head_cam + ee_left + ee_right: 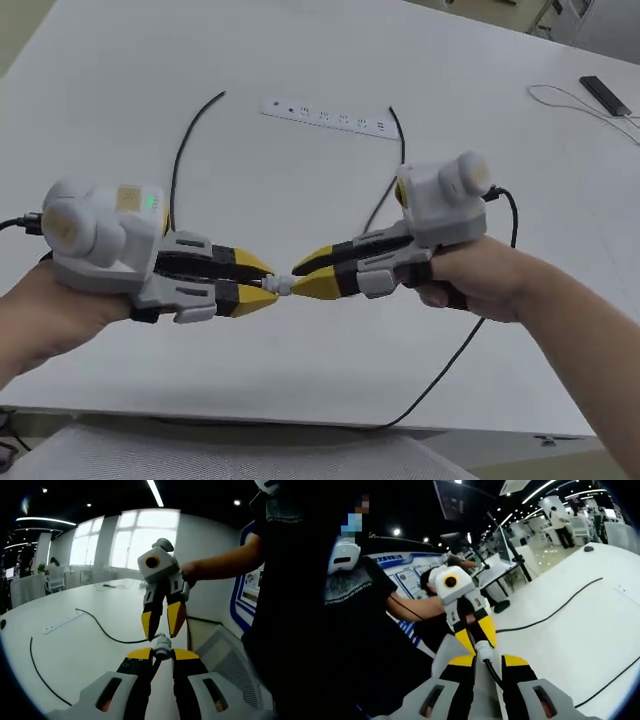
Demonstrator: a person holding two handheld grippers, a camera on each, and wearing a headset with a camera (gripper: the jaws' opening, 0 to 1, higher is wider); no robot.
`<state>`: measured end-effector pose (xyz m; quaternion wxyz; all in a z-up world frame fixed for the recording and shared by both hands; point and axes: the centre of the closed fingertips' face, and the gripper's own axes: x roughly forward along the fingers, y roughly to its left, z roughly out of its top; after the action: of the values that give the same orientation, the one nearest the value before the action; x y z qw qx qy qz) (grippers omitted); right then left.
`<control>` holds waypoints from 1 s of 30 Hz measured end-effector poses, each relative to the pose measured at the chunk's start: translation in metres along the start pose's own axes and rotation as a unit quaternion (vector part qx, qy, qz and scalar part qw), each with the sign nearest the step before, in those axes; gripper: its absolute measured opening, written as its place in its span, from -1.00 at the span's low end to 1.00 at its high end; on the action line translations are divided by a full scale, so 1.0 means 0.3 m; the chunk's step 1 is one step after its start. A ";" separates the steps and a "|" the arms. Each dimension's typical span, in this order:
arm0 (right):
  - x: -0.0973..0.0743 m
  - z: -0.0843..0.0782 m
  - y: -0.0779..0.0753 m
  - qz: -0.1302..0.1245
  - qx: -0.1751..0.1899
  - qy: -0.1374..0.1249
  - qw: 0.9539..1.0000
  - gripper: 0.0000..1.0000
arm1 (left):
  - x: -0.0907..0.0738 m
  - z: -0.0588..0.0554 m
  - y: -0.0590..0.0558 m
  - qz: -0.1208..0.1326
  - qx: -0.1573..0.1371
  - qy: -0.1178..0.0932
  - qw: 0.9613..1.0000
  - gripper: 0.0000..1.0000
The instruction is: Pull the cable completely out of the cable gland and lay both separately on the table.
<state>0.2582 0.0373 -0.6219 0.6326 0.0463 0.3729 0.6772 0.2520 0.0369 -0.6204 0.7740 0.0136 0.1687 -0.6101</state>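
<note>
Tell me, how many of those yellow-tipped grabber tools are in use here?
2. The left gripper, at the head view's left, grips the cable gland; the right gripper, at its right, grips the cable. None seems hidden.

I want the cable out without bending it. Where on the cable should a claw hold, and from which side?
Hold the black cable behind the white cable gland, where it leaves the gland. Bring the right claw in along the cable's line, facing the left claw, which is shut on the gland. A straight pull there probably bends it least.
</note>
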 end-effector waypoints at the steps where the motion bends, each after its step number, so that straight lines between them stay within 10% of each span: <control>1: 0.002 0.001 0.007 0.004 -0.001 -0.001 1.000 -0.69 | 0.002 0.001 0.001 -0.002 0.006 0.004 1.000 -0.71; 12: 0.021 -0.022 0.031 0.033 0.006 0.009 0.999 -0.81 | 0.030 0.002 0.000 -0.011 -0.001 0.019 1.000 -0.71; 22: 0.025 -0.030 0.016 -0.007 -0.062 0.025 0.998 -0.85 | 0.034 -0.019 0.010 -0.008 -0.019 0.031 0.999 -0.71; 25: 0.027 -0.042 0.014 -0.030 -0.112 0.044 0.992 -0.85 | 0.037 -0.027 0.006 -0.012 -0.031 0.033 0.999 -0.71; 30: 0.031 -0.056 0.008 -0.073 -0.218 0.078 0.970 -0.85 | 0.038 -0.035 0.000 -0.017 -0.043 0.034 0.998 -0.71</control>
<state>0.2455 0.0382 -0.6365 0.6441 -0.1730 0.2666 0.6958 0.2518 0.0286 -0.6333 0.7571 -0.0017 0.2210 -0.6148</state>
